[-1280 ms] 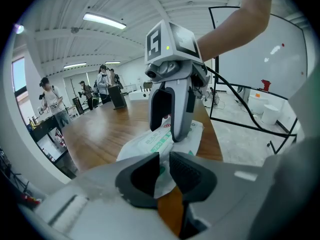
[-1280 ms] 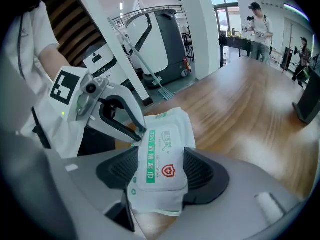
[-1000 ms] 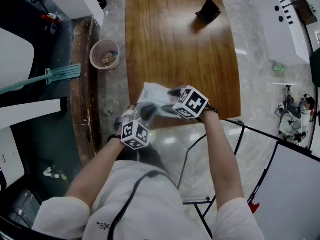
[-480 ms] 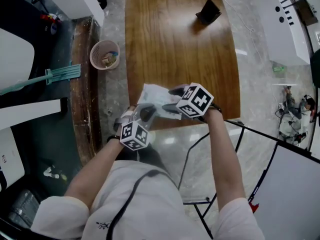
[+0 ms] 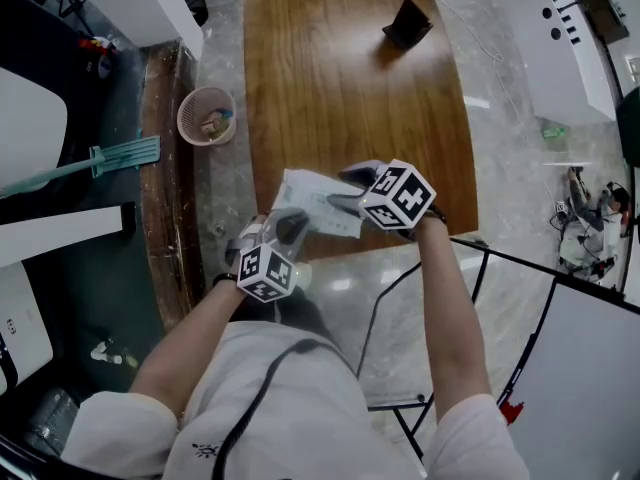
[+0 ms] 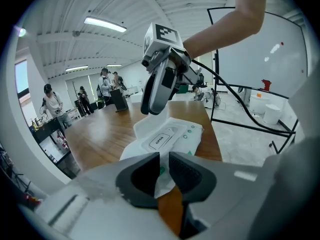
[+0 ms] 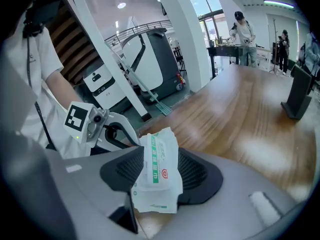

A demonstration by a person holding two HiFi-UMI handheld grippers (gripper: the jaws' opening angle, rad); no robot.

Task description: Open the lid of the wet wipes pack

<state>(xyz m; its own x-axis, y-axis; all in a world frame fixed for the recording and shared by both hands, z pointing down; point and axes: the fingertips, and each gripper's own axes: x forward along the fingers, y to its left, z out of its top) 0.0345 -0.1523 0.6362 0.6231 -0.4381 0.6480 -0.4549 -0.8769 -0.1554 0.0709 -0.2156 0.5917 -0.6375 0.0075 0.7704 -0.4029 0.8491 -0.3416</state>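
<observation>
The white wet wipes pack (image 5: 315, 200) lies at the near edge of the wooden table (image 5: 350, 88). Its lid flap marked OPEN (image 6: 161, 139) lies flat and closed on top. My left gripper (image 5: 285, 226) is shut on the pack's thin near seam (image 6: 161, 176). My right gripper (image 5: 345, 190) hangs over the pack's far end, pointing down at it. Its jaws are closing, and the pack's end (image 7: 156, 159) shows between them unsqueezed. In the left gripper view the right gripper (image 6: 150, 106) stands at the pack's far left corner.
A black stand (image 5: 405, 23) sits far back on the table. On the floor to the left are a pink basket (image 5: 207, 115) and a green mop (image 5: 100, 158). A black metal frame (image 5: 500, 268) stands at my right. Several people (image 6: 52, 101) are at the room's far end.
The right gripper has risen and shifted a little to the right, away from the pack's middle. The left gripper and the pack have stayed put.
</observation>
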